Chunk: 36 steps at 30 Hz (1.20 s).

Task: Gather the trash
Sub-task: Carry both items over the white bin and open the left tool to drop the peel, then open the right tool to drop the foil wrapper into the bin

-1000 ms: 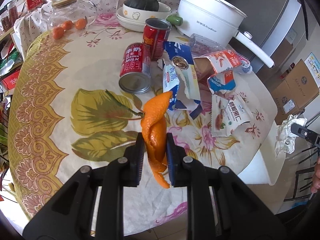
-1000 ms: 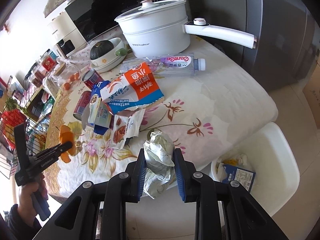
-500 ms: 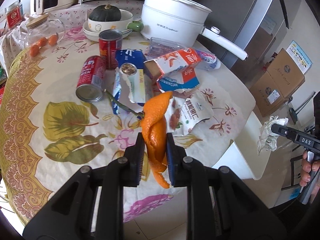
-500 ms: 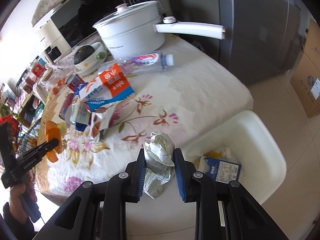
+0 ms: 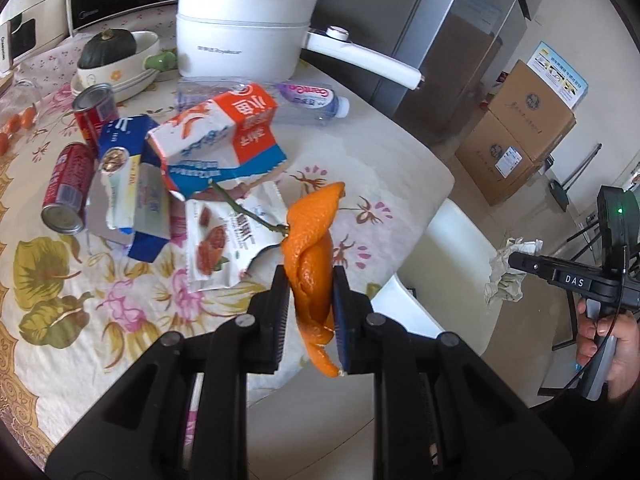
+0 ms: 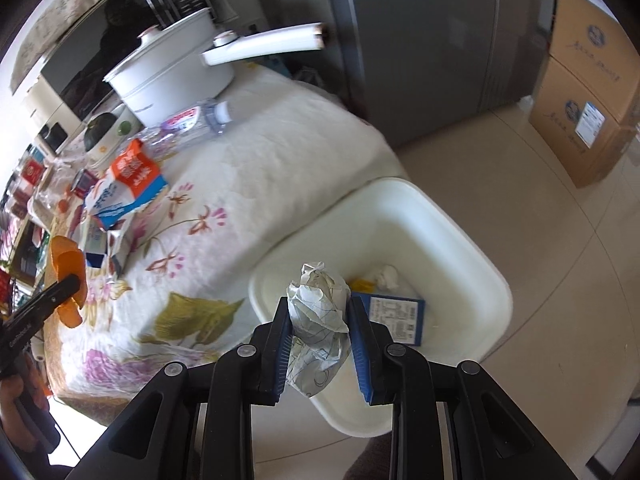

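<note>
Left gripper (image 5: pixel 310 304) is clamped on an orange peel (image 5: pixel 310 264). The peel's long axis runs along the fingers: curled tip points up and away from the camera, ragged end hangs below the pads toward the camera. A thin green stem (image 5: pixel 248 208) sticks out sideways from the upper part, toward the litter. The peel is held above the near edge of the table (image 5: pixel 400 152), clear of the cloth.

Right gripper (image 6: pixel 320 320) is closed on a crumpled paper wad (image 6: pixel 318 312). The wad's long axis is also along the fingers; top bulges above the pads, tail hangs below. It sits over the near rim of the white bin (image 6: pixel 472 248), which stands on the floor just beside the table edge. In the bin: a blue carton (image 6: pixel 396 312), something yellow and a white scrap, too small to identify.

Further out on the table, a torn snack wrapper (image 5: pixel 218 240), then a flattened red, white and blue milk carton (image 5: pixel 228 136) lying on its side over other torn blue-and-white packaging. Left of that, one red can (image 5: pixel 66 188) on its side, a second red can (image 5: pixel 96 110) upright. A clear plastic bottle (image 5: pixel 308 98) lies flat, cap toward the fridge side. Behind it, a white pot (image 5: pixel 240 40), long handle pointing right. A dark squash (image 5: pixel 106 46) sits in a bowl at far left.
</note>
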Available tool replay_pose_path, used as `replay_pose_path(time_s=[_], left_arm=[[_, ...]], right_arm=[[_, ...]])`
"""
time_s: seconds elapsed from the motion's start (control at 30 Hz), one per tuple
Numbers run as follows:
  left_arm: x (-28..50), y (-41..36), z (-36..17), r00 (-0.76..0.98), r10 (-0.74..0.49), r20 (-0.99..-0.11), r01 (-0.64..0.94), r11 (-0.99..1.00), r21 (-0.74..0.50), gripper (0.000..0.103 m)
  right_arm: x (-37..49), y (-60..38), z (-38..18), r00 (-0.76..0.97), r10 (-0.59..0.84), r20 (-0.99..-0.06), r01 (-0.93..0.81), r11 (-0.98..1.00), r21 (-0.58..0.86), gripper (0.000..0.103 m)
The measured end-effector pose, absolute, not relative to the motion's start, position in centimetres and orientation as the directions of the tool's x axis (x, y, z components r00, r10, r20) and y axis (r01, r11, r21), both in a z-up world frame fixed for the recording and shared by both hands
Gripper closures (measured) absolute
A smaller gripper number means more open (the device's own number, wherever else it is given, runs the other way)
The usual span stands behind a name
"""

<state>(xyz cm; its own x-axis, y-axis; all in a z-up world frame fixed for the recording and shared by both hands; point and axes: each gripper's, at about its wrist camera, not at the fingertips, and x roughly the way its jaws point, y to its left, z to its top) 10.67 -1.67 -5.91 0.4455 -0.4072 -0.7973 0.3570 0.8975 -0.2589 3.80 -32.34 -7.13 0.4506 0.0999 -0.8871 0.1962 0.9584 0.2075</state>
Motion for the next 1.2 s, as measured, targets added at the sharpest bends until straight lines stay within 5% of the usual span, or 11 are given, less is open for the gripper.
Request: replay_pose_path(time_s=[0.8,0.87,1.0,1.2], left_arm=[[9.5,-18.7,-10.6,0.268,-0.478,-0.837,0.562,0.783,-0.267,0.078],[9.6,-19.1,-10.9,0.266,-0.467,-0.843,0.555,0.790,-0.262,0.069],[9.5,-18.7,-10.5,0.298,-0.448,-0.843,0.535,0.810,-0.241,0.029],[9.5,-16.8,-10.2,0.326,-0.398,-0.857,0.521,0.833,-0.188,0.021]], right_arm=[[1.8,-39.3,-9.0,0.410,0.049,-0.911,0.288,0.941,0.180,0.075],[1.7,-39.5,-9.1,0.407,0.048,-0.912,0.291,0.940,0.180,0.074],[1.7,-39.7,-9.0,0.407,0.045,-0.912,0.296,0.938,0.179,0.074],[1.9,-39.5,-9.0,0.405,0.044,-0.913,0.296,0.939,0.177,0.074]])
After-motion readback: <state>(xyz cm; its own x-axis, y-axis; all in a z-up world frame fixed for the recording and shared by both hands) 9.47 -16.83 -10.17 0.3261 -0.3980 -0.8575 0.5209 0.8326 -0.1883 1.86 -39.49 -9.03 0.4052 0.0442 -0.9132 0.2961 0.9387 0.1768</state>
